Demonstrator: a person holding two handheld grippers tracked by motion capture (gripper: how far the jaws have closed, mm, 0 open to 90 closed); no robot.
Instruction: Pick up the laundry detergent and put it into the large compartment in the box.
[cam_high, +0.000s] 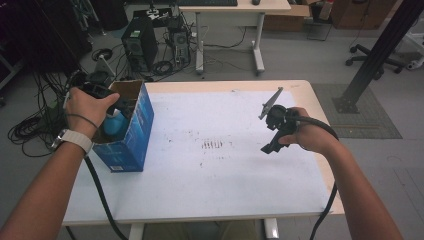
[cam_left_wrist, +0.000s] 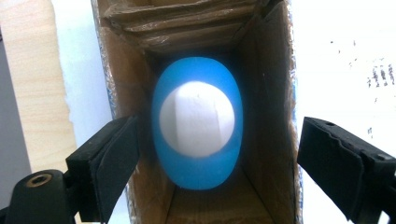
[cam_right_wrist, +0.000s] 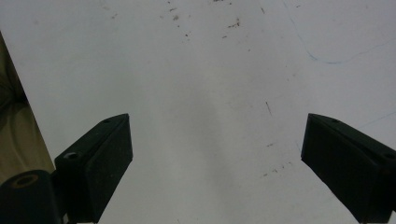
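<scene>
A blue cardboard box (cam_high: 131, 131) stands open-topped at the table's left edge. Inside it sits a blue bottle with a white cap (cam_left_wrist: 196, 122), seen end-on in the left gripper view; the bottle (cam_high: 116, 122) also peeks out in the high view. My left gripper (cam_left_wrist: 215, 172) hovers right over the box mouth, open, its jaws wide on either side of the box walls (cam_left_wrist: 275, 116) and touching nothing. My right gripper (cam_high: 274, 142) hangs over the table's right half, and in the right gripper view it (cam_right_wrist: 217, 163) is open above bare white table.
The white table top (cam_high: 215, 165) carries small dark marks (cam_high: 212, 144) at its centre. Beyond the far edge are a computer tower (cam_high: 139, 47), cables on the floor (cam_high: 30, 127), a desk (cam_high: 235, 30) and a black post (cam_high: 375, 55).
</scene>
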